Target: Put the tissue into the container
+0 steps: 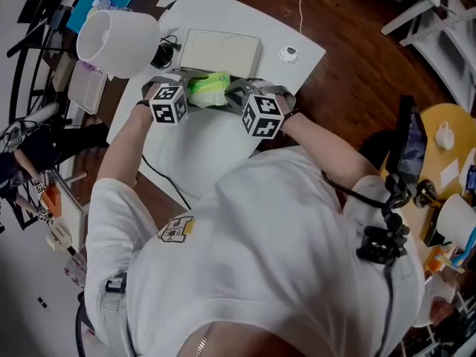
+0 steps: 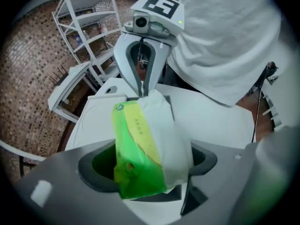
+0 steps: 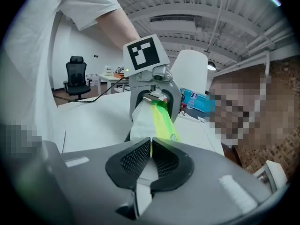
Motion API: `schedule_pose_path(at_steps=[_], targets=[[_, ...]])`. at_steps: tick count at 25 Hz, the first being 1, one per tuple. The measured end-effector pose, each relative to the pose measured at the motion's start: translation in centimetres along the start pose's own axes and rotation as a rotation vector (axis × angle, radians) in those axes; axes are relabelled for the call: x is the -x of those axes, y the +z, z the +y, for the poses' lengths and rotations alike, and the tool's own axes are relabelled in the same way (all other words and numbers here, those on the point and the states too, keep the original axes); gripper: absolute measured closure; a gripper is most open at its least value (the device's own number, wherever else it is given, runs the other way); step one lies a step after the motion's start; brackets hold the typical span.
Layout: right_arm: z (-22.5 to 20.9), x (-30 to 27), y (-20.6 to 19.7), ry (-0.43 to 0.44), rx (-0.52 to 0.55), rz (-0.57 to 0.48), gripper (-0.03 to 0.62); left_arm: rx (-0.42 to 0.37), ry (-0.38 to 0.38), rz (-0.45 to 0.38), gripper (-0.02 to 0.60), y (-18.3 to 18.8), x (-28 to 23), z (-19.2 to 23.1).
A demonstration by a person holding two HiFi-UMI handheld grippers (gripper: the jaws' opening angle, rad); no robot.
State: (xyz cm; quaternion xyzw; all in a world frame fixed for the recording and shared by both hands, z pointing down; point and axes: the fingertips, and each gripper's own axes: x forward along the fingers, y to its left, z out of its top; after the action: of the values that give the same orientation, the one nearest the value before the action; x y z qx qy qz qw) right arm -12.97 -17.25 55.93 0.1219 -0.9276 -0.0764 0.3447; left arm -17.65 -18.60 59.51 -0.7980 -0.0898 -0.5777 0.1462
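Just ahead of the person's chest, above the middle of the white desk (image 1: 199, 146), the left gripper (image 2: 147, 168) has its jaws spread wide and pressed on the body of the green-and-white tissue pack (image 2: 140, 144). The right gripper (image 3: 150, 161) pinches the pack's thin end seam (jaws almost together). Beyond, near the desk's far edge, lies the flat white container (image 1: 222, 50). A white lampshade (image 1: 115, 42) sits at the far left corner.
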Motion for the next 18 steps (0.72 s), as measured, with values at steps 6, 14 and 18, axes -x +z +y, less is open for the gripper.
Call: schedule_pose_path(at_steps=[6, 14, 18], targets=[[1.5, -0.9, 0.3, 0.037, 0.002, 0.02, 0.582, -0.063, -0.093, -0.071, 0.196, 0.1, 0.4, -0.6], [2.0, -2.7, -1.4, 0.059, -0.052, 0.093, 0.583, -0.099, -0.173, -0.055, 0.196, -1.0, -2.4, -0.8], [1.7, -3.6, -2.3, 0.07, -0.068, 0.125, 0.583, -0.087, -0.211, -0.044, 0.192, -1.6, -3.7, -0.4]])
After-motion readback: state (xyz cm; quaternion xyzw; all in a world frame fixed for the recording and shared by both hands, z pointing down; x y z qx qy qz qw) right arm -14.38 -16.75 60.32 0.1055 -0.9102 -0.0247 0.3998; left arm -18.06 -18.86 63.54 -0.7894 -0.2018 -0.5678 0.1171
